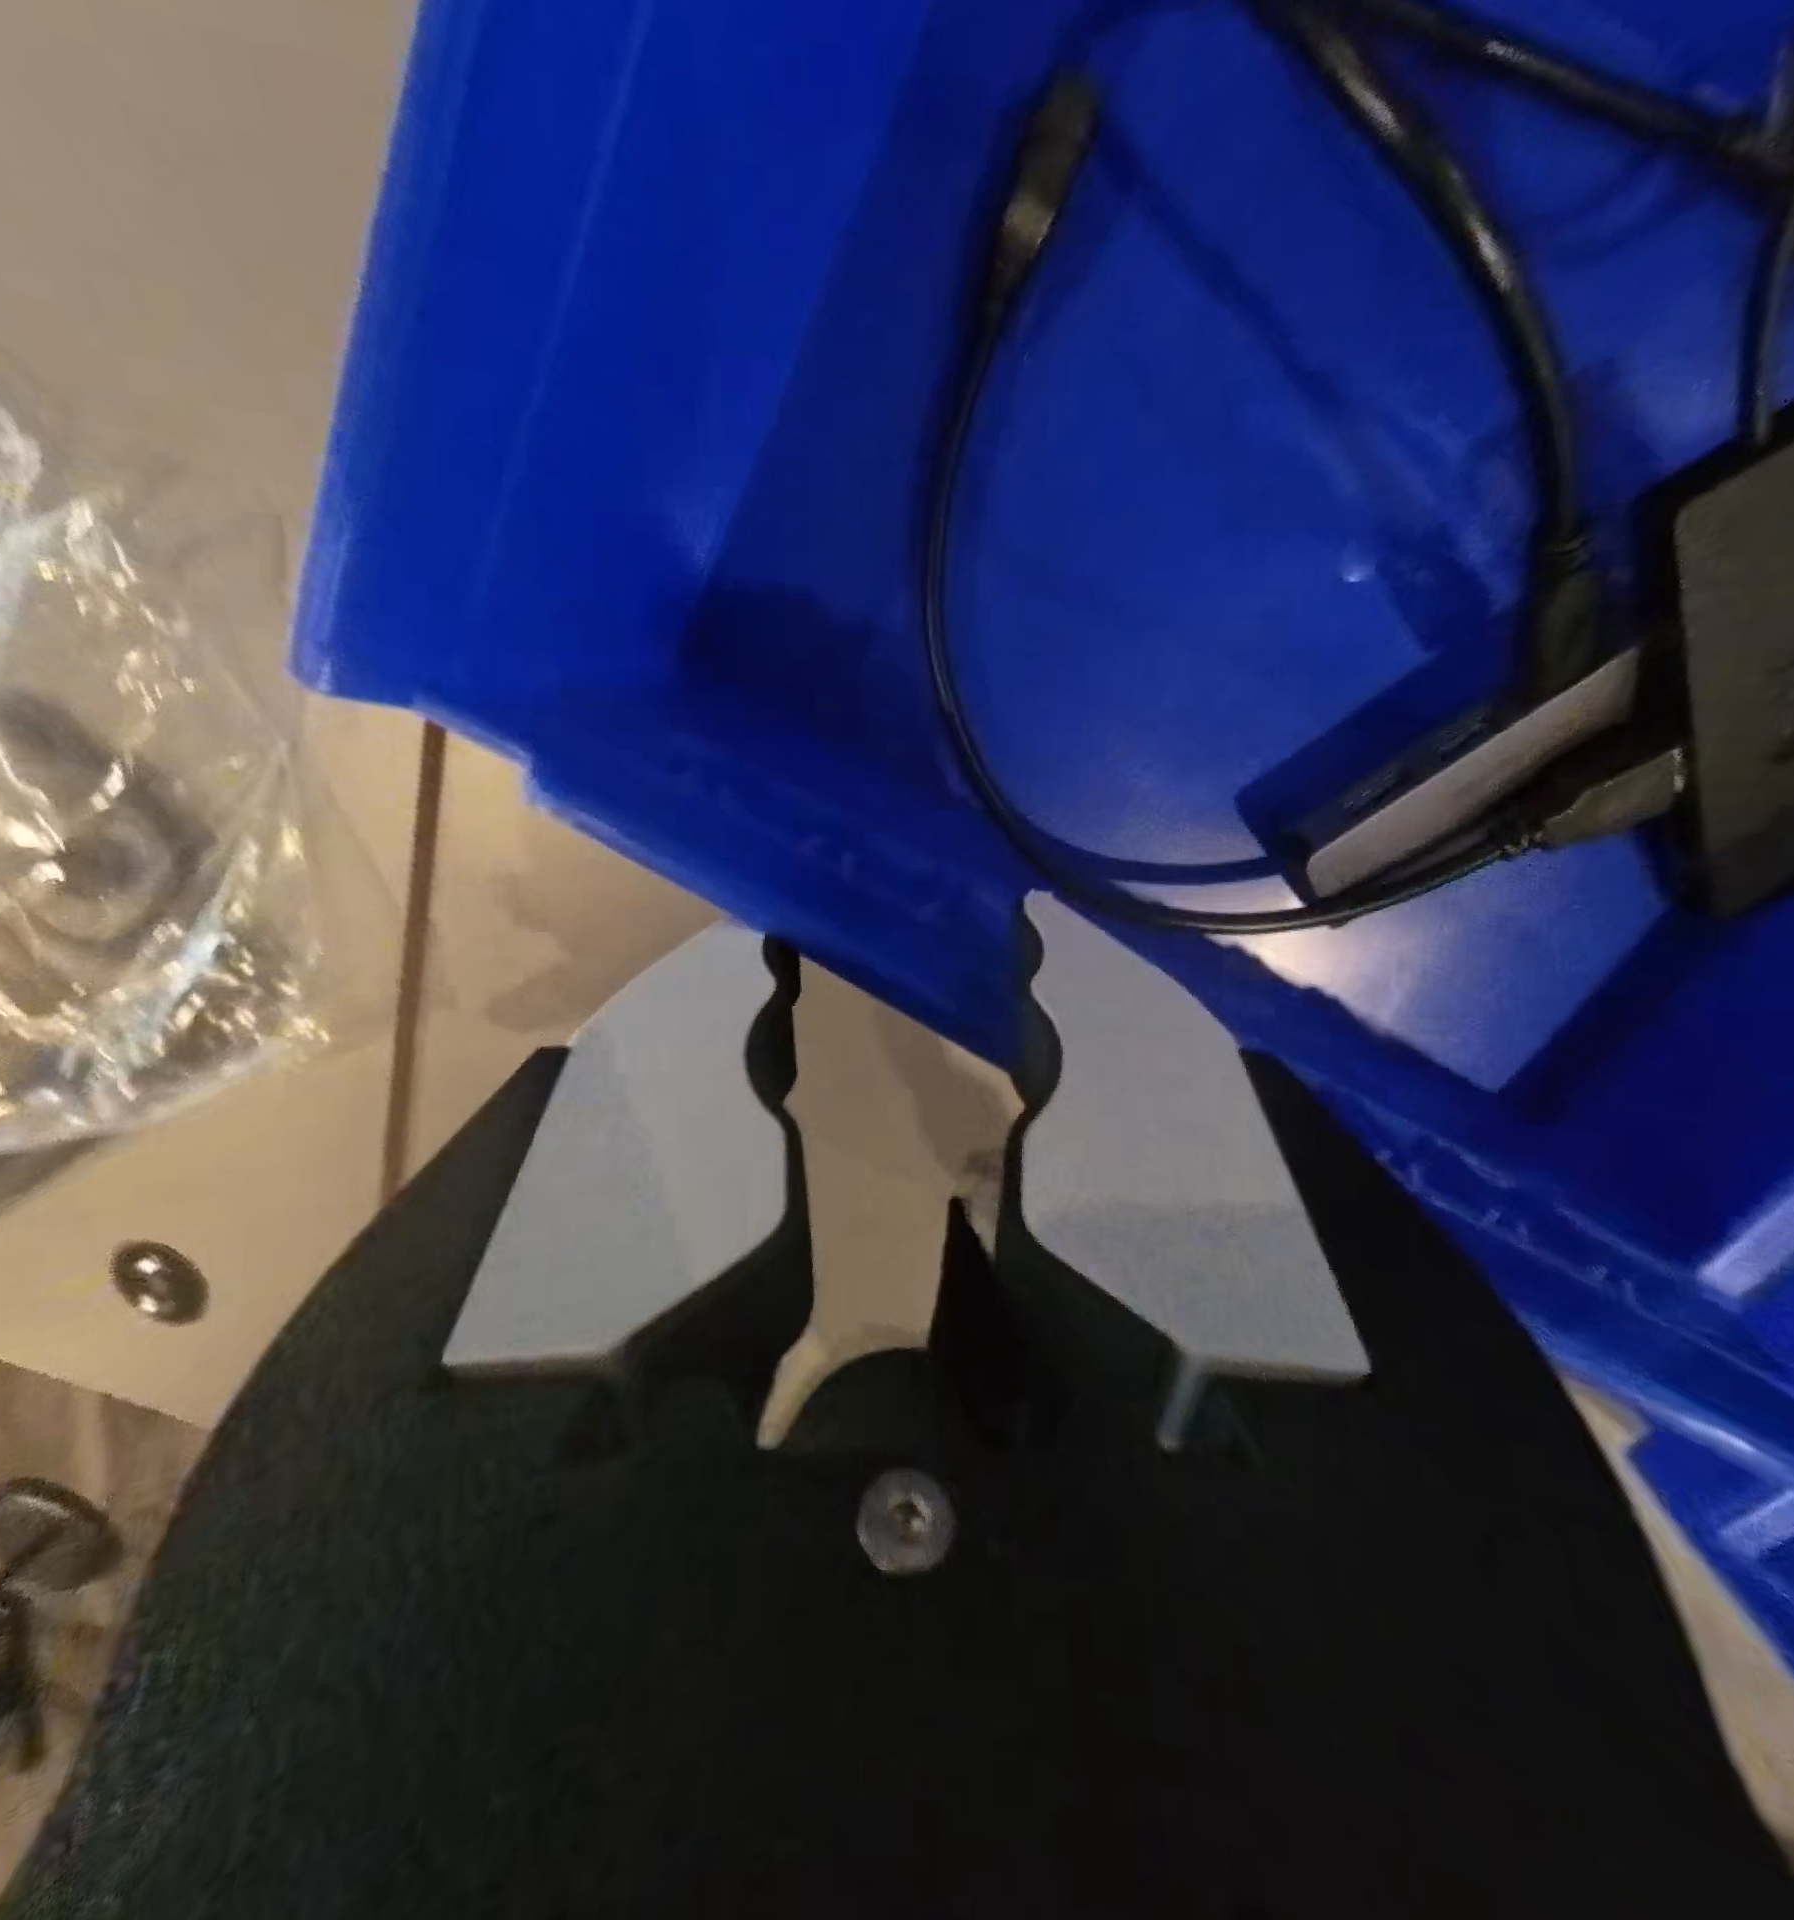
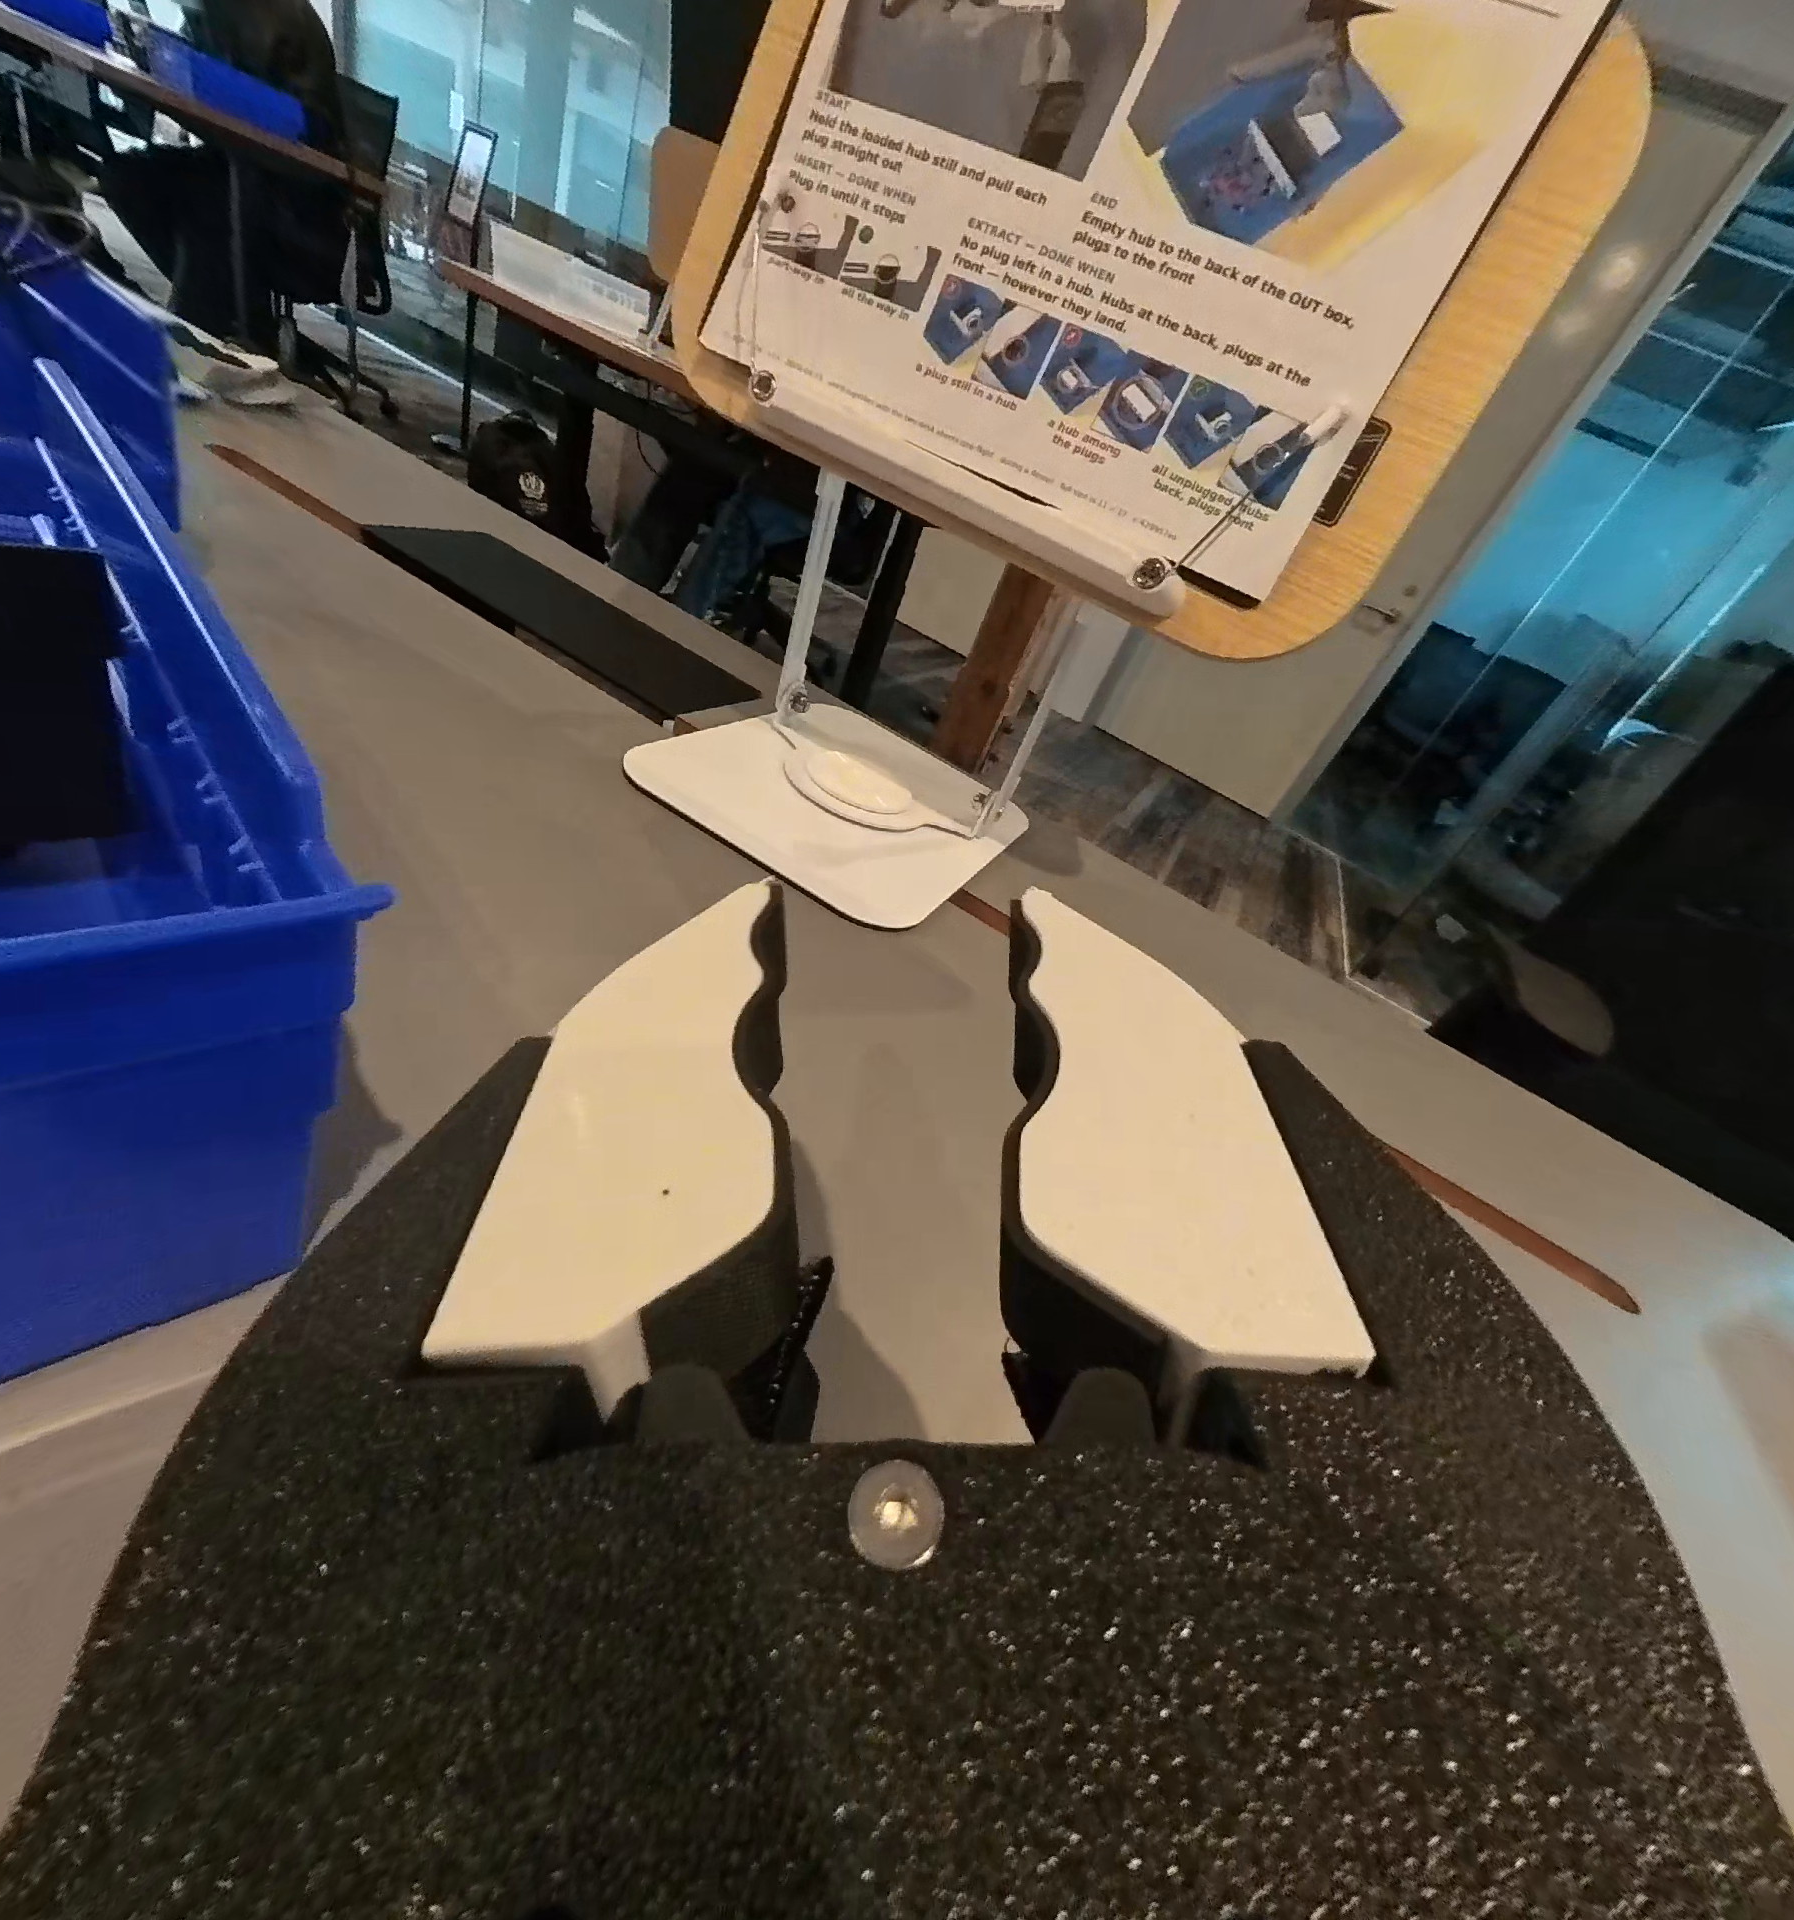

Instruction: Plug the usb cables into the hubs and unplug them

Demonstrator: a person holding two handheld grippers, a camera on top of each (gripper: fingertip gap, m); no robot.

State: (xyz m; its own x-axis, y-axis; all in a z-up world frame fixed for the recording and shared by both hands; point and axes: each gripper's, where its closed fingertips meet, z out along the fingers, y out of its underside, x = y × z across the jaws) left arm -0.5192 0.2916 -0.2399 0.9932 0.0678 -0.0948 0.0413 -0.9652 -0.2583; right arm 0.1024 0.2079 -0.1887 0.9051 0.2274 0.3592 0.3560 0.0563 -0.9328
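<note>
In the left wrist view a blue bin [image 1: 664, 416] fills the upper right. Inside it lie a silver hub [image 1: 1475, 769] and a black hub [image 1: 1766, 665] at the right edge, with black USB cables [image 1: 940, 623] plugged in and looping across the bin floor. My left gripper [image 1: 903, 945] is open and empty, its fingertips at the bin's near rim. In the right wrist view my right gripper [image 2: 893, 914] is open and empty above the grey table [image 2: 519, 831]. A blue bin [image 2: 145, 987] stands to its left; no hub or cable shows in that view.
A crumpled clear plastic bag [image 1: 93, 748] holding coiled cables lies left of the bin. An instruction sheet on a wooden board [image 2: 1028, 260] stands on a white base [image 2: 831, 821] just ahead of the right gripper. A black mat [image 2: 560, 613] lies farther back.
</note>
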